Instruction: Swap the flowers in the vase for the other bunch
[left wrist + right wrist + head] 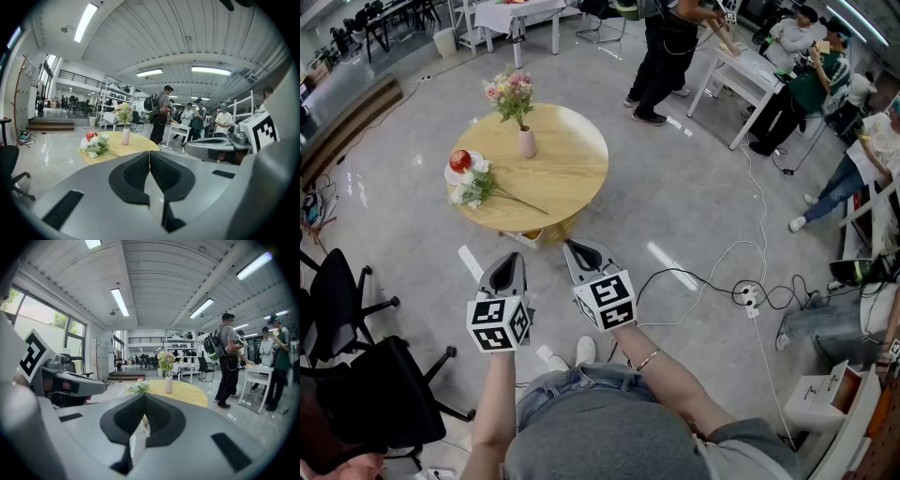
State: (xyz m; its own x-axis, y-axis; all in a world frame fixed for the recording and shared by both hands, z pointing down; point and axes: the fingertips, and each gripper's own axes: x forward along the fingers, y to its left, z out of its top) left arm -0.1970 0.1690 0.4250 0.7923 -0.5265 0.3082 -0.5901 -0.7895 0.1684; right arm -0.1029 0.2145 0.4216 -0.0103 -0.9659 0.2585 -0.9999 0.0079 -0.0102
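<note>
A small pink vase (527, 142) stands on the round wooden table (572, 169) and holds a bunch of pink flowers (511, 94). A second bunch of white flowers (478, 190) lies on the table's near left part, its stem reaching toward the middle. Both grippers hang over the floor on the near side of the table, well short of it. My left gripper (508, 267) is shut and empty, and my right gripper (578, 249) is shut and empty too. The vase (125, 136) and the lying bunch (97, 146) show far ahead in the left gripper view; the vase (168, 384) also in the right gripper view.
A red apple (460, 160) sits on a white plate beside the lying bunch. Black office chairs (356, 375) stand at the left. Cables and a power strip (748, 298) lie on the floor at the right. People stand and sit at white tables (741, 75) beyond.
</note>
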